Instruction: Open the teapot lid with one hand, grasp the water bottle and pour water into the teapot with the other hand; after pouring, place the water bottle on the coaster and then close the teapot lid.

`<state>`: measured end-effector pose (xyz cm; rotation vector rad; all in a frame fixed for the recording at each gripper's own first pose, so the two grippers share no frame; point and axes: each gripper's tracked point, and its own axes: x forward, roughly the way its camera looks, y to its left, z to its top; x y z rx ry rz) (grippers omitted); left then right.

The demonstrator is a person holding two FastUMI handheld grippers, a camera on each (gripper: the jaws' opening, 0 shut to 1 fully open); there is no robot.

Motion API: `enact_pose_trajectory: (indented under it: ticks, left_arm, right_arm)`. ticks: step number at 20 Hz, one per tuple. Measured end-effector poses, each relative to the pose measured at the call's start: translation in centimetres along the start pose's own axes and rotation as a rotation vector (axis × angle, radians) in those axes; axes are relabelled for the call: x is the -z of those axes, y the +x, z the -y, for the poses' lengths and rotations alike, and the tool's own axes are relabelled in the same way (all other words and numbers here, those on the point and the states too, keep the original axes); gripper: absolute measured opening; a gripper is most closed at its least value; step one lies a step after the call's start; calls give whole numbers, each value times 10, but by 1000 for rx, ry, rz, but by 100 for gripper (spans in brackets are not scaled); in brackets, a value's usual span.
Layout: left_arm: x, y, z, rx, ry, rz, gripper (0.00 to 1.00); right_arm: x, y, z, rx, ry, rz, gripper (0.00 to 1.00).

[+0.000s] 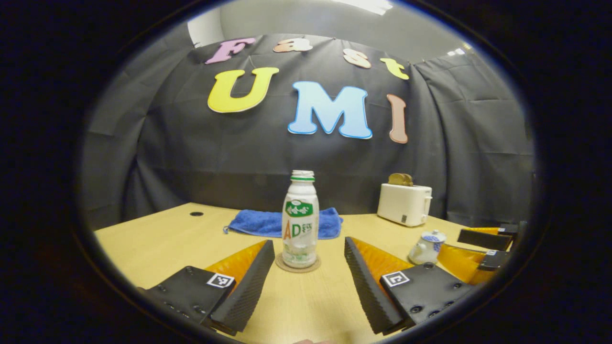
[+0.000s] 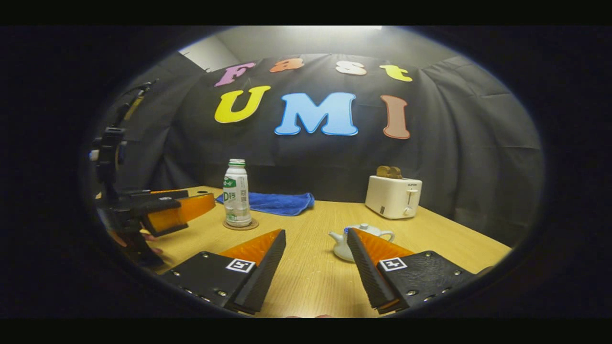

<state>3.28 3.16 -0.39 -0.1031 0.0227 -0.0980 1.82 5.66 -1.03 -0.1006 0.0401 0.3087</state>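
A white water bottle [image 1: 300, 220] with a green label stands upright on a round coaster [image 1: 297, 264], straight ahead of my open left gripper [image 1: 308, 282] and just beyond its fingertips. The fingers do not touch it. In the right gripper view the bottle [image 2: 236, 193] and coaster [image 2: 240, 224] are at the far left, with the left gripper [image 2: 162, 210] beside them. A small white teapot [image 2: 356, 241] with its lid on sits just past my open right gripper [image 2: 315, 267], partly hidden by the right finger. The teapot [image 1: 427, 246] and right gripper [image 1: 483, 248] are at the right in the left gripper view.
A blue towel [image 1: 277, 223] lies behind the bottle by the back wall. A white toaster [image 2: 393, 196] with toast in it stands at the back right. The wooden table [image 2: 311, 282] runs bare between my right fingers, and its right edge is close by.
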Motion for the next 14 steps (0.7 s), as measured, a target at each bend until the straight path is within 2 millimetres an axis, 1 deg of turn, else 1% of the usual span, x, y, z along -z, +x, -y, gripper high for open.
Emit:
enact_pose_trajectory:
  ticks: [2, 3, 4, 5, 6, 7, 8, 10, 12, 13, 14]
  left_arm:
    - [4, -9, 3, -42, 65, 2, 99]
    - [7, -12, 2, -59, 99, 17, 94]
    - [1, -13, 9, -54, 92, 23, 99]
    - [2, -14, 12, -71, 97, 22, 99]
    - [2, -13, 6, -98, 92, 20, 100]
    - [2, -12, -2, -143, 96, 19, 97]
    - [1, -13, -8, -179, 95, 21, 100]
    - [2, -14, -4, -185, 93, 19, 100]
    - [4, -13, 5, -142, 93, 15, 100]
    - [4, -11, 10, -104, 93, 16, 100]
    - [5, -9, 16, -72, 92, 14, 100]
  right_arm:
    - [0, 2, -2, 18, 30, 2, 80]
    - [-1, 3, -2, 29, 47, 11, 80]
    - [-4, 5, -3, 31, 69, 25, 80]
    - [-5, 8, -3, 38, 82, 37, 80]
    - [-7, 9, -1, 66, 71, 47, 80]
    - [-5, 12, 1, 92, 75, 40, 80]
    - [-7, 11, 2, 112, 81, 47, 80]
    - [-7, 15, -12, 82, 74, 44, 80]
    - [-8, 14, -16, 58, 77, 47, 81]
    - [-7, 14, -16, 48, 75, 46, 90]
    - [-8, 13, -16, 47, 78, 44, 95]
